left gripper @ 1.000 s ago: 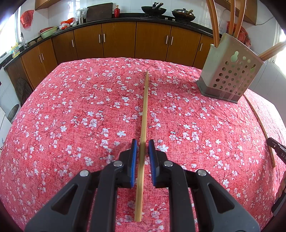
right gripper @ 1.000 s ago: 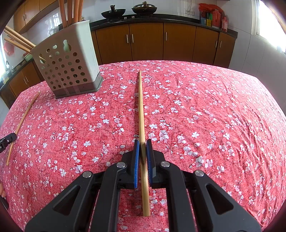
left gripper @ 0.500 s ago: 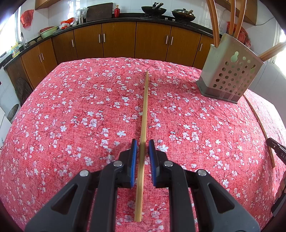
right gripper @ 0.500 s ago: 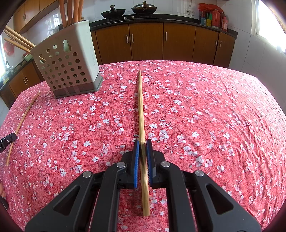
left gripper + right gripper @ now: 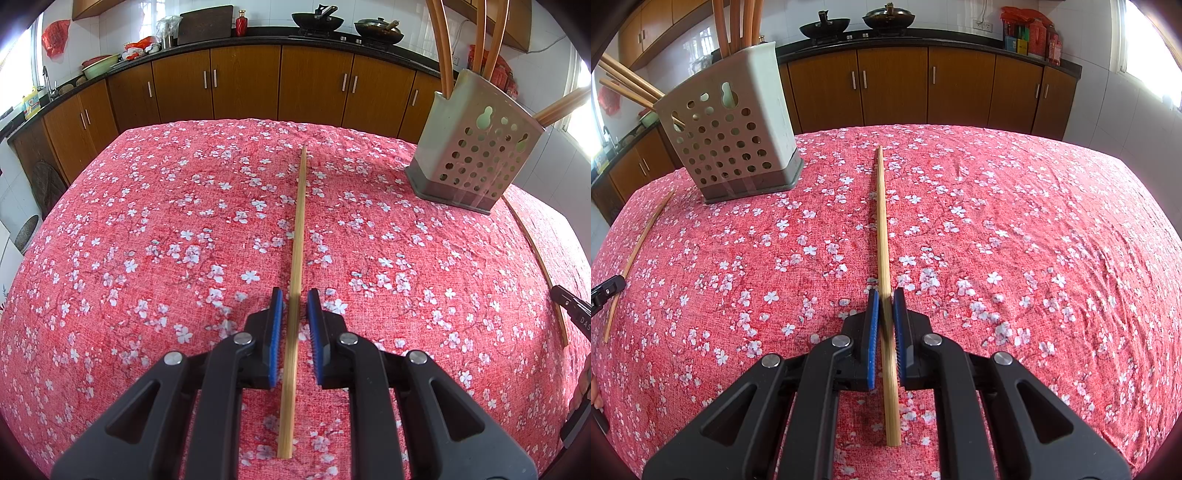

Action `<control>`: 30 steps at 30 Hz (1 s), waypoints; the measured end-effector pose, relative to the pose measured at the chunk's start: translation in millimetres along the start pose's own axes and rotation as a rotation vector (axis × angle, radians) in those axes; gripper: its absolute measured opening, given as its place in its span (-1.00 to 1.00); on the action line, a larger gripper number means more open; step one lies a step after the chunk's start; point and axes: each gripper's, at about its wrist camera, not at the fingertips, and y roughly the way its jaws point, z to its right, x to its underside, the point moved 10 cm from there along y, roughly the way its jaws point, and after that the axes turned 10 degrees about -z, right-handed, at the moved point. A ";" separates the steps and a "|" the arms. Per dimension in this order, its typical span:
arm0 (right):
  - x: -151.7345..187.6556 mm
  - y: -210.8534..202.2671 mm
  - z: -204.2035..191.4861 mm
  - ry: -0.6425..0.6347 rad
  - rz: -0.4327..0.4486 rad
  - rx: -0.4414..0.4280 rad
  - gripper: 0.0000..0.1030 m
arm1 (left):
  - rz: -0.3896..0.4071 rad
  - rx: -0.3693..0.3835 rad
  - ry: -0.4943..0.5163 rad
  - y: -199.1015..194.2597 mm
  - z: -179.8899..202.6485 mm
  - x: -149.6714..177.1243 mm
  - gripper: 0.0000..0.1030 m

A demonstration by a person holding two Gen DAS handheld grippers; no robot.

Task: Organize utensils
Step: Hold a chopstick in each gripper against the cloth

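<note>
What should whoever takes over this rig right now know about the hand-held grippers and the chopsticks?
Left hand-held gripper: jaws straddle the left chopstick with a small gap on each side, so no grip yet.
Right hand-held gripper: shut on the right chopstick near its close end.
Both chopsticks lie on the tablecloth; the holder stands between them, farther back.
Done: several sticks already stand in the holder.
Left: close the left jaws, lift both chopsticks, drop them into the holder.

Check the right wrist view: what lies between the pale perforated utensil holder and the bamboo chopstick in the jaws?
Only bare red floral tablecloth lies between the utensil holder and chopstick.
</note>
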 end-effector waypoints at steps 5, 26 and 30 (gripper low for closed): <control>0.0 0.0 0.0 0.000 0.000 -0.001 -0.82 | 0.000 0.000 0.000 0.1 0.4 0.0 -0.68; -0.1 -0.6 0.5 0.002 0.000 -0.002 -0.82 | -0.002 -0.010 0.008 -0.4 2.5 1.2 -0.64; 2.6 -2.1 1.8 0.007 -0.001 -0.015 -0.82 | -0.006 -0.032 0.037 -4.2 5.9 9.6 -0.64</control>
